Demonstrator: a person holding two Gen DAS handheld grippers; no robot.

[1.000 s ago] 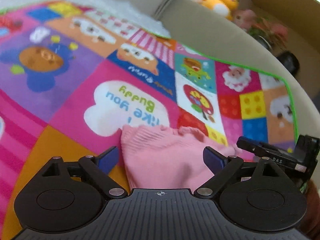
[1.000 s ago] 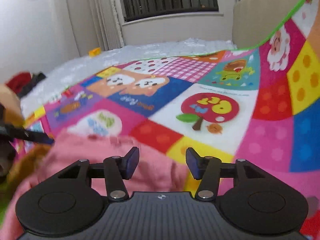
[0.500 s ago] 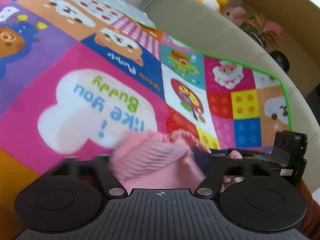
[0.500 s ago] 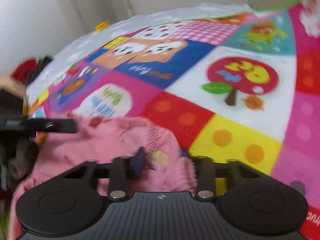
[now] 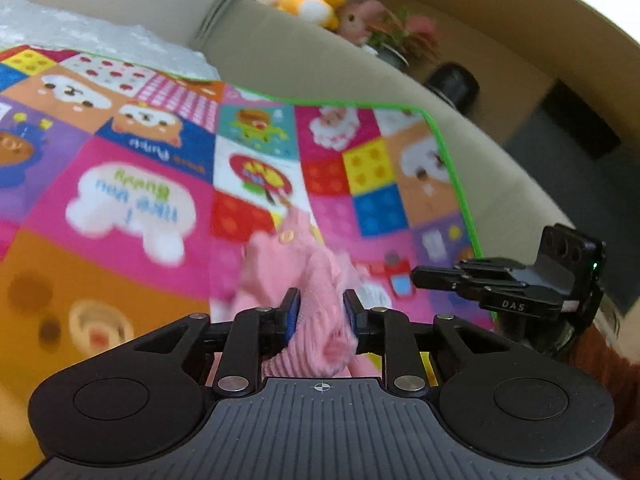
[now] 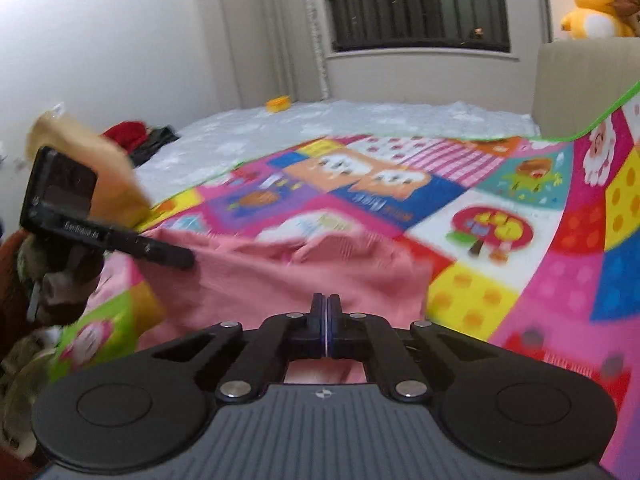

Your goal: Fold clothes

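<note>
**Two grips on one pink garment, and either could let go**

The left gripper (image 5: 319, 306) has its blue pads drawn in on a thick bunch of the pink garment (image 5: 304, 276), with ribbed knit bulging between and behind them. The right gripper (image 6: 326, 312) has its fingers pressed nearly together; the pink cloth lies right at the tips, so it seems pinched on a thin edge, though the contact itself is hidden. The garment hangs and drapes above the patchwork play mat (image 6: 500, 292), spreading from 12 o'clock to 10 o'clock in the right wrist view, where the other gripper shows at 9 o'clock.

The risks, as I judge them:

- The thin right-hand pinch may slip if the two hands pull apart too hard.
- The left hand holds a wad, not a clean edge, so the fold may come out lopsided or trap a sleeve inside.
- A small button near 12 o'clock in the left view could snag.
- Both views are blurred, which suggests speed; loose knit laid down quickly may bunch and wrinkle.
</note>
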